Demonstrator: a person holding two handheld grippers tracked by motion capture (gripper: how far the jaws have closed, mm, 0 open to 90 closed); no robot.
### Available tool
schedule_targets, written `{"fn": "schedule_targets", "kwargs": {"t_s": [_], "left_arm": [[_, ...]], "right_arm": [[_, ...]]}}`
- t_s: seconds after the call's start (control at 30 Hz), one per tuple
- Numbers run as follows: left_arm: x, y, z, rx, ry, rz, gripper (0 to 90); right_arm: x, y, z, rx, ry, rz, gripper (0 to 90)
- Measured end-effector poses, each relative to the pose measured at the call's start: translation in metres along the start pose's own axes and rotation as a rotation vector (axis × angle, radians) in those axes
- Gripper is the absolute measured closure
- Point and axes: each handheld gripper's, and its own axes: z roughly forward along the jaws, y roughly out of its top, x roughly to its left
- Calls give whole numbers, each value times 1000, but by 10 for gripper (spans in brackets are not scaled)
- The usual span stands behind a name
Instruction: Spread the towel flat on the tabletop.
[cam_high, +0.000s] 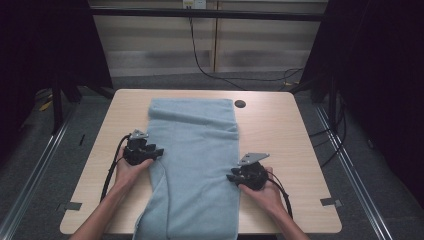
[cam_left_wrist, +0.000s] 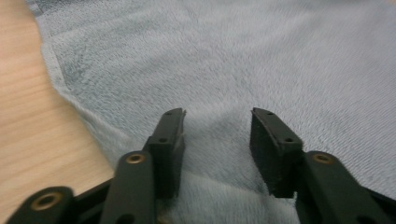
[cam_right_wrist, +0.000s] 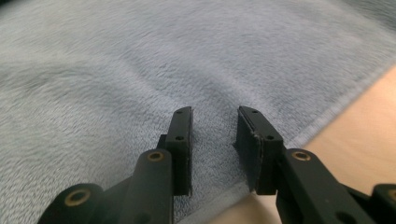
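So far the towel (cam_high: 197, 165) lay lengthwise on the counter (cam_high: 270, 130), unfolded, with the left tool (cam_high: 159, 151) and right tool (cam_high: 231, 177) spread at its side edges, gripping nothing.

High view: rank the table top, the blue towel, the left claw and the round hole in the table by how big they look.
1. Table top
2. Blue towel
3. Left claw, open at the towel's edge
4. Round hole

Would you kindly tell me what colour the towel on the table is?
Plain pale blue-grey towel; the high view shows it best.
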Motion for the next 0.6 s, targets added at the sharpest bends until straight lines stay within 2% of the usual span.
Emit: {"fn": "schedule_targets", "kwargs": {"t_s": [0.03,0.1,0.13,0.23,0.27,0.3,0.33,0.37,0.4,0.43,0.47,0.5,0.53,0.57,0.6], "left_arm": [[-2,1,-1,0,-15,5,512],[-12,2,-5,-2,-43,58,491],[-17,2,-6,-9,-71,71,487],[-43,2,-5,-16,-118,149,487],[-51,2,-3,-3,-137,179,487],[-65,1,-1,33,-160,231,488],[-75,-1,-1,61,-155,278,501],[-81,-5,-2,67,-189,290,508],[-85,-9,-3,68,-246,279,507],[-88,-11,-7,81,-279,266,506],[-91,-14,-11,84,-285,268,461],[-93,-17,-14,76,-295,274,461],[-97,-21,-17,74,-302,297,453],[-101,-28,-19,104,-289,306,426],[-101,-28,-19,104,-289,306,457]], "right_arm": [[-7,-1,-1,-3,-9,0,670],[-18,-3,-4,-2,-11,21,670],[-22,-4,-6,-1,-11,30,670],[-22,-11,-12,-12,-19,29,638],[-22,-11,-12,-12,-19,29,638],[-20,-12,-13,-5,-22,27,623],[-17,-13,-15,4,-20,21,620],[-15,-15,-17,10,-23,22,620],[-14,-17,-19,9,-25,25,620],[-13,-19,-22,7,-25,34,620],[-13,-24,-26,0,-21,31,619],[-13,-24,-26,0,-21,31,619],[-12,-25,-27,-3,-20,32,619],[-10,-29,-31,-4,-21,33,616],[-10,-29,-31,-4,-21,33,616]]}}
